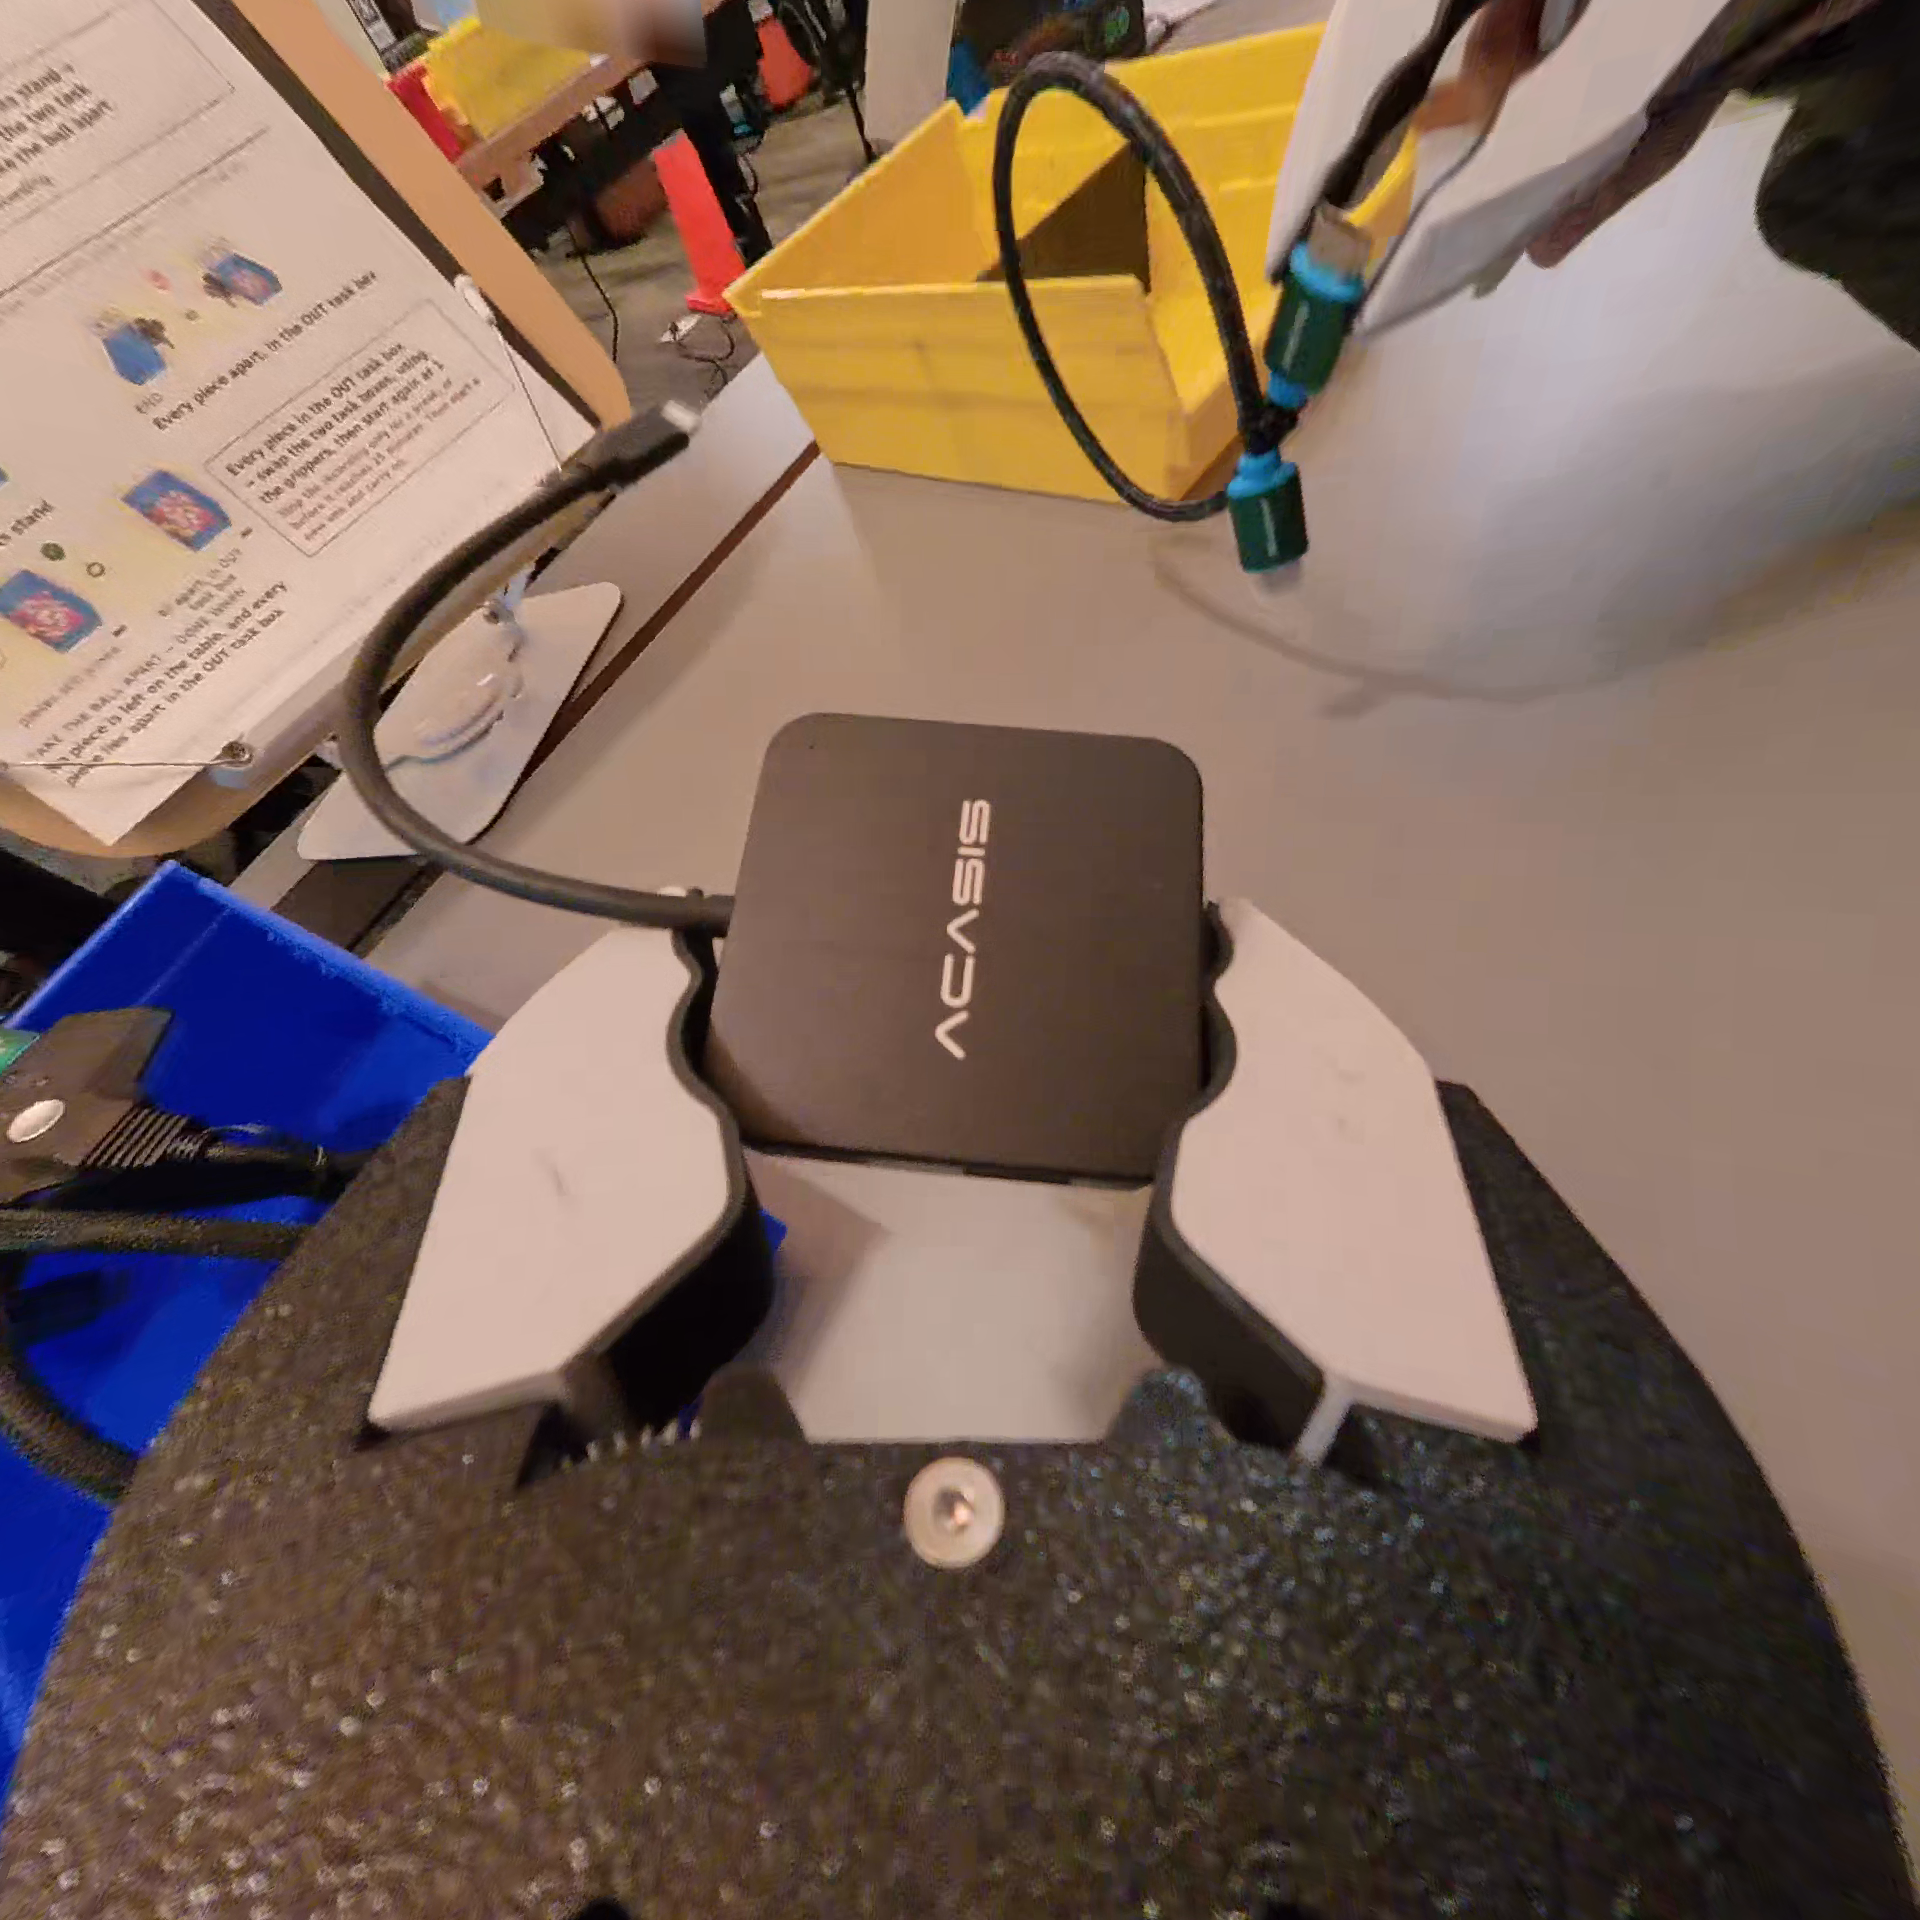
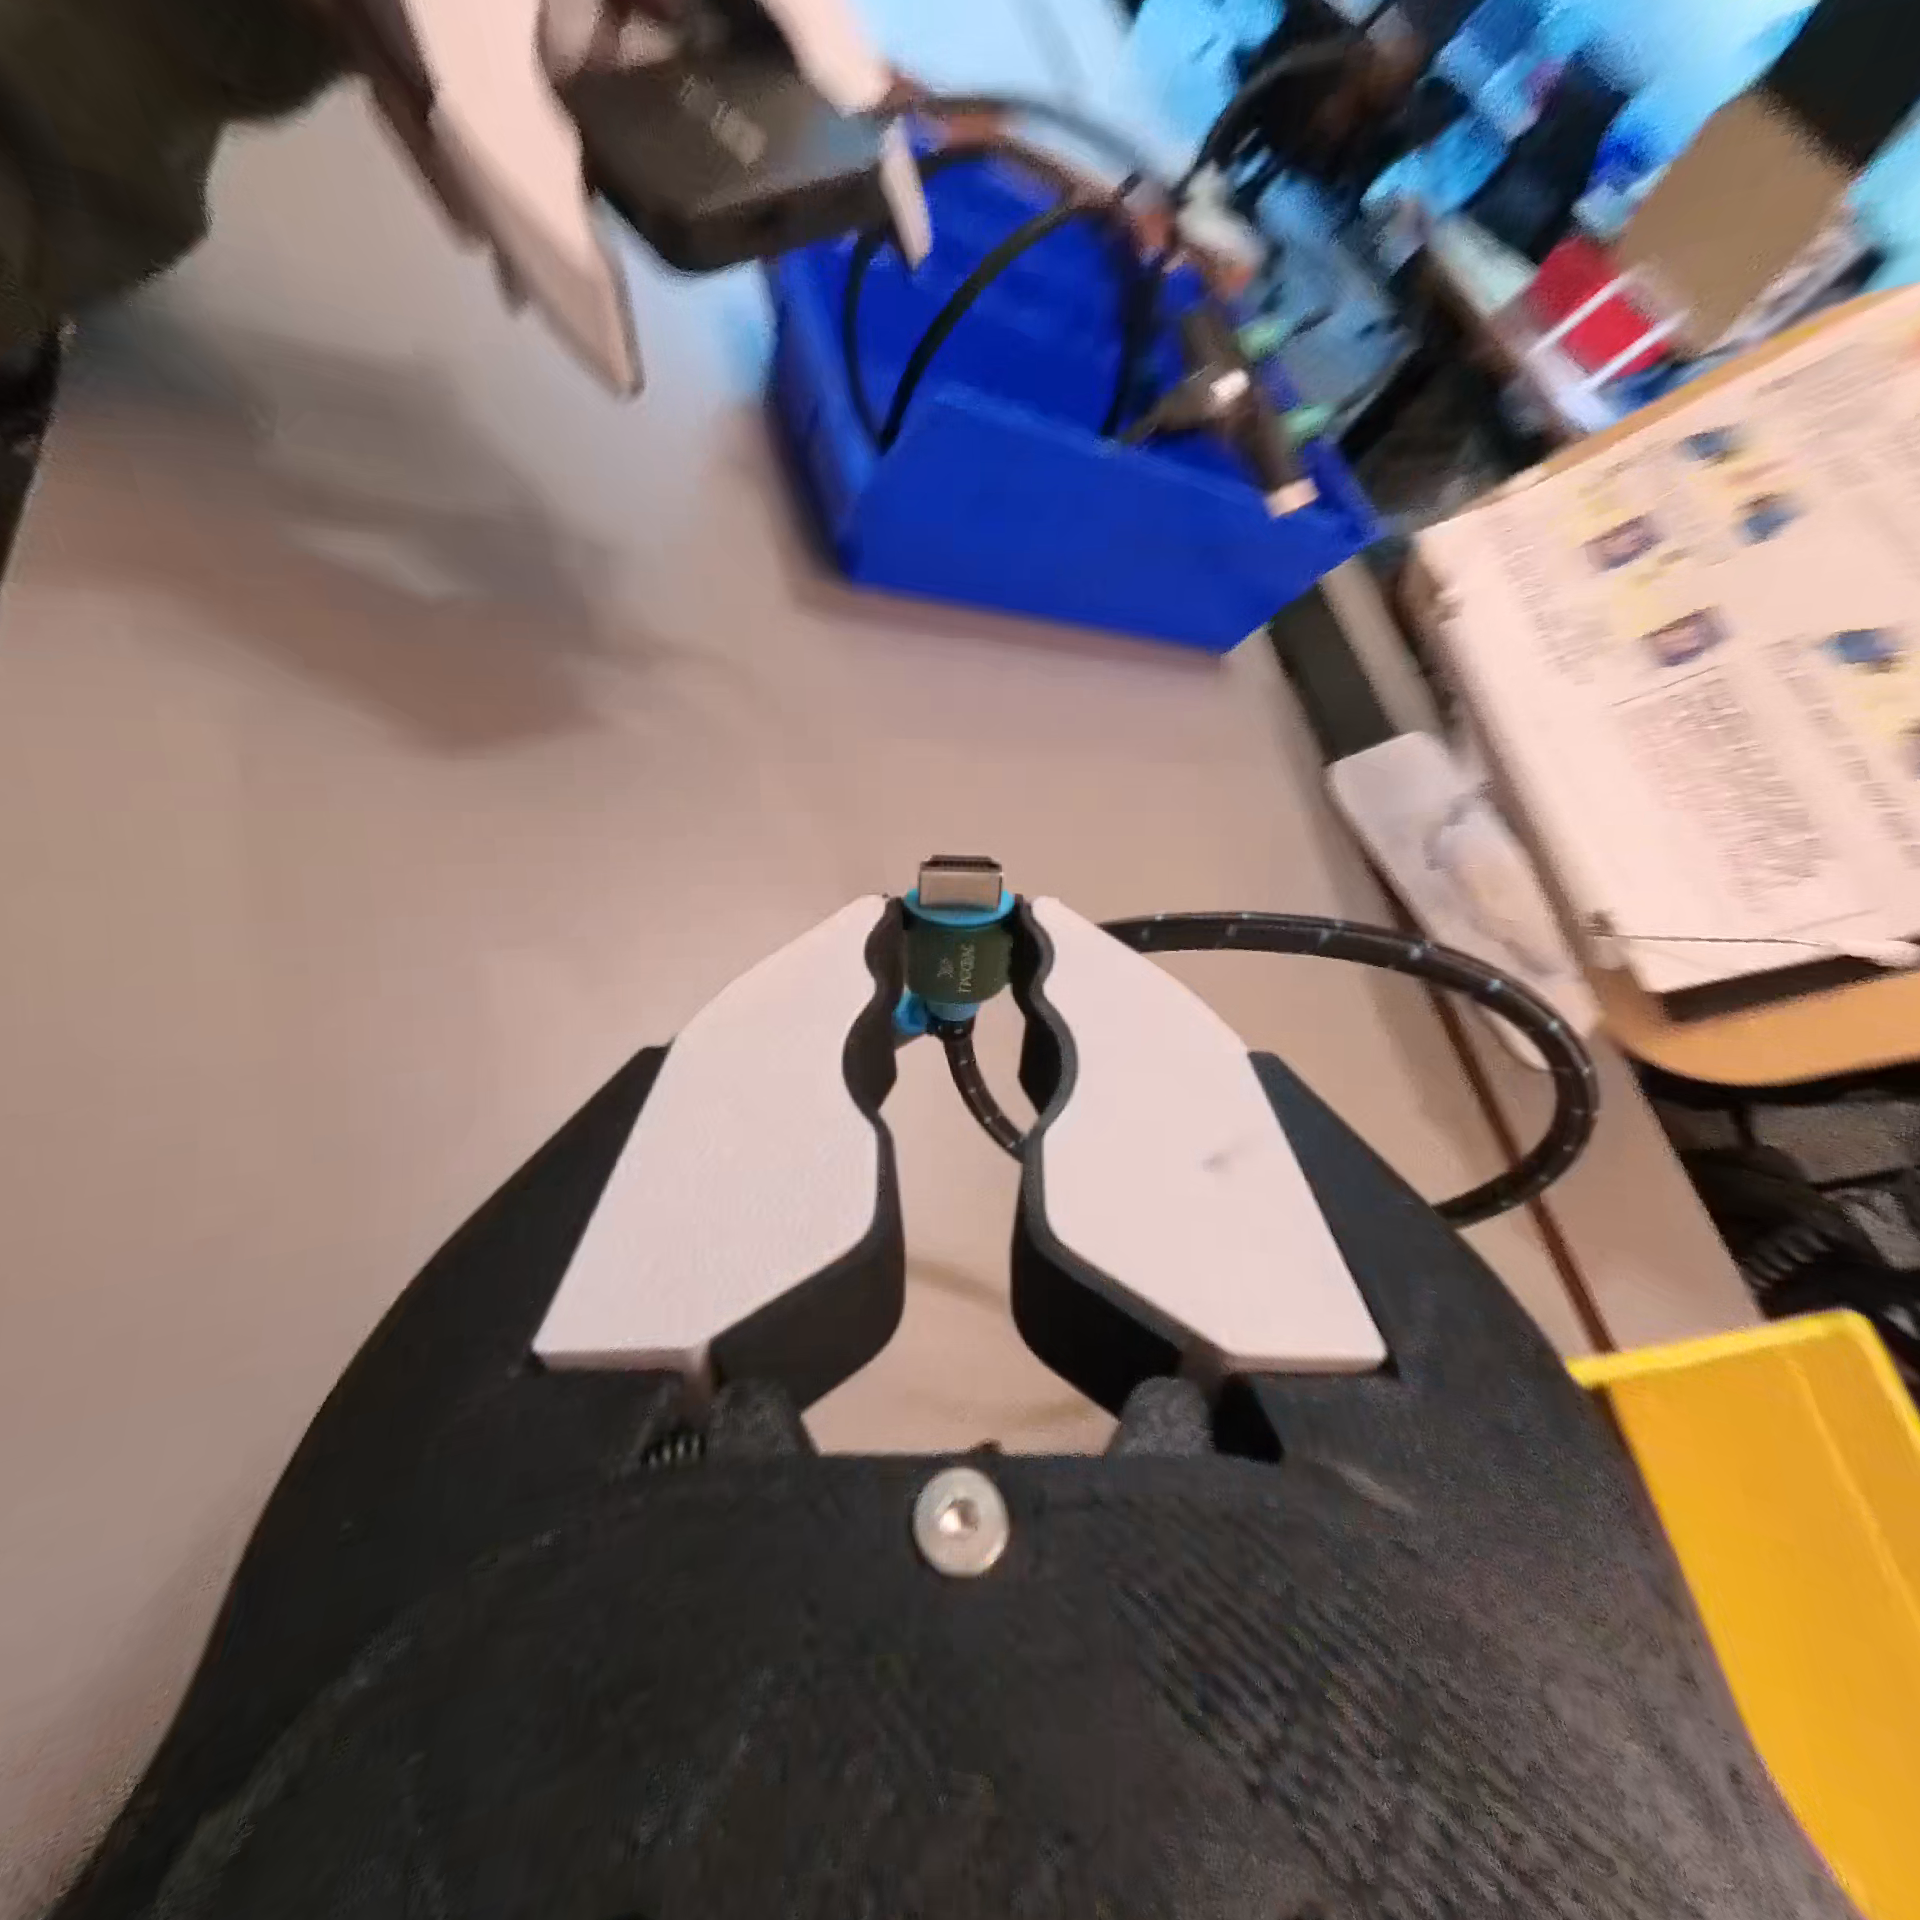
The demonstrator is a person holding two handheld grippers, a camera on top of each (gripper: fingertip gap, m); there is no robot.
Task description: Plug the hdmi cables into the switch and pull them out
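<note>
Tongs on the left (image 1: pixel 956 997) clench the black switch (image 1: pixel 961 935) above the grey bench (image 1: pixel 1558 935); right tongs (image 1: pixel 1340 239) grip a green-ended hdmi cable (image 2: pixel 956 961), at two o'clock from the switch.

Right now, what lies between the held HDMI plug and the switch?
Nothing: in the right wrist view only bare grey table shows between the HDMI plug and the switch.

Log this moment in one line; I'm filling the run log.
left gripper: shut on switch, lifted | right gripper: shut on HDMI plug | plug not yet inserted | table
</note>
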